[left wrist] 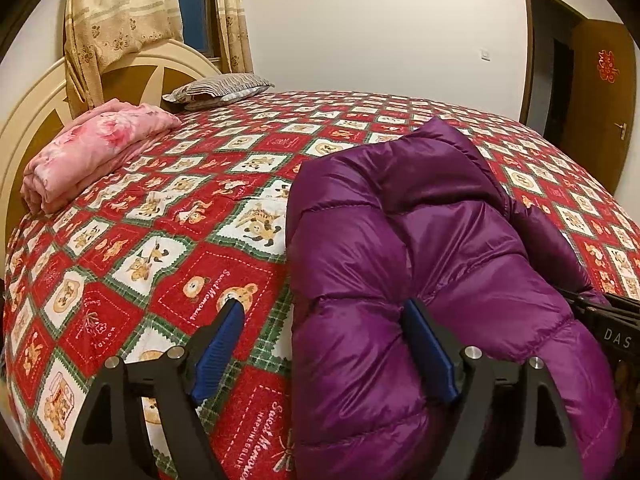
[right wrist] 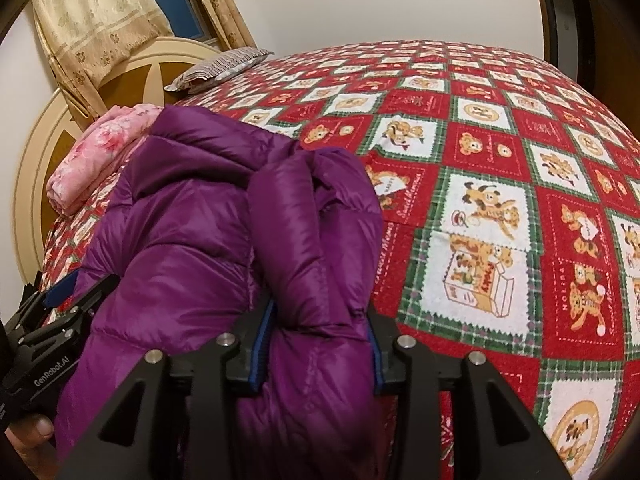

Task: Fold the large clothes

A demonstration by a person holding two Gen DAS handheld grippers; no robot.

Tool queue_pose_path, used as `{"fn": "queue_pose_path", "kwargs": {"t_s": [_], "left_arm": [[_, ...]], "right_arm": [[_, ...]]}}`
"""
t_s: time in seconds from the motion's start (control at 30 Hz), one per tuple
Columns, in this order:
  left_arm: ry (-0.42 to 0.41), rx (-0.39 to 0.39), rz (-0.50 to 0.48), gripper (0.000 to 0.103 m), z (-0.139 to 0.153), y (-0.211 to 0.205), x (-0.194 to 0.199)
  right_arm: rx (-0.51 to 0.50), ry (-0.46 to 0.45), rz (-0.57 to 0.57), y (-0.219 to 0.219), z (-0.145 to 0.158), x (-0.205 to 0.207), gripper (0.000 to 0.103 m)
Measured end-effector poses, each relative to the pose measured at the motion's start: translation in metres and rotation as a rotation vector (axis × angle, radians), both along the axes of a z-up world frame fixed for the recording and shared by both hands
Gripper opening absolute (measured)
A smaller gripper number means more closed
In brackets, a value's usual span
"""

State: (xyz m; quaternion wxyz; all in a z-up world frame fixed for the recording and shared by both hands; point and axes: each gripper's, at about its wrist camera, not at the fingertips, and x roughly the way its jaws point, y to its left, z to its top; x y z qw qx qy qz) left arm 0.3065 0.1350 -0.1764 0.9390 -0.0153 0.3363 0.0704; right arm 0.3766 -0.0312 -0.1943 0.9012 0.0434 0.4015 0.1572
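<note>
Purple jacket (left wrist: 400, 248): glossy, quilted puffy synthetic cloth. Bedspread (left wrist: 168, 248): matt printed cotton-like cloth. Pink blanket (left wrist: 96, 148): soft fleece look. Headboard (left wrist: 36, 112): smooth painted wood. Left gripper (left wrist: 324, 320): matt black plastic, ribbed blue pads (left wrist: 218, 352).

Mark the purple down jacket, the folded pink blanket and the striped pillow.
purple down jacket (left wrist: 400, 240): left wrist view, on its quilted middle.
folded pink blanket (left wrist: 96, 148): left wrist view, on its top layer.
striped pillow (left wrist: 220, 86): left wrist view, on its top face.
</note>
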Motion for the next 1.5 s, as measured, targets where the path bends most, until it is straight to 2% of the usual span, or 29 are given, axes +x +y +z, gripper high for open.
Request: {"fn": "queue_pose_path", "kwargs": {"t_s": [0.17,0.23,0.3,0.37,0.43,0.57,0.63,0.73,0.93,1.5], "left_arm": [[0.008,0.004,0.001,0.083,0.002,0.001,-0.001],[0.028,0.023,0.021,0.083,0.014,0.002,-0.006],[0.007,0.036,0.048,0.083,0.031,0.003,-0.019],[-0.054,0.037,0.055,0.082,0.059,0.004,-0.045],[-0.103,0.028,0.070,0.083,0.086,0.005,-0.074],[-0.187,-0.008,0.051,0.083,0.127,0.000,-0.124],[-0.219,-0.002,0.051,0.083,0.141,-0.003,-0.143],[-0.260,-0.013,0.048,0.083,0.156,-0.004,-0.162],[-0.289,0.004,0.059,0.083,0.164,-0.004,-0.180],[-0.274,0.019,0.051,0.083,0.159,-0.007,-0.181]], "right_arm": [[-0.024,-0.001,0.001,0.003,0.002,0.000,0.043],[-0.043,0.001,-0.003,0.003,0.006,-0.002,0.046],[-0.060,-0.001,-0.009,0.002,0.019,-0.011,0.049],[-0.066,-0.041,-0.001,0.000,0.041,-0.030,0.056],[-0.100,-0.110,-0.015,-0.003,0.067,-0.060,0.068],[-0.101,-0.228,-0.026,-0.007,0.112,-0.115,0.075],[-0.098,-0.297,-0.025,-0.006,0.134,-0.145,0.079],[-0.084,-0.361,-0.012,-0.002,0.155,-0.168,0.085],[-0.072,-0.409,0.010,0.004,0.166,-0.182,0.086],[-0.061,-0.399,0.010,-0.001,0.162,-0.189,0.086]]}}
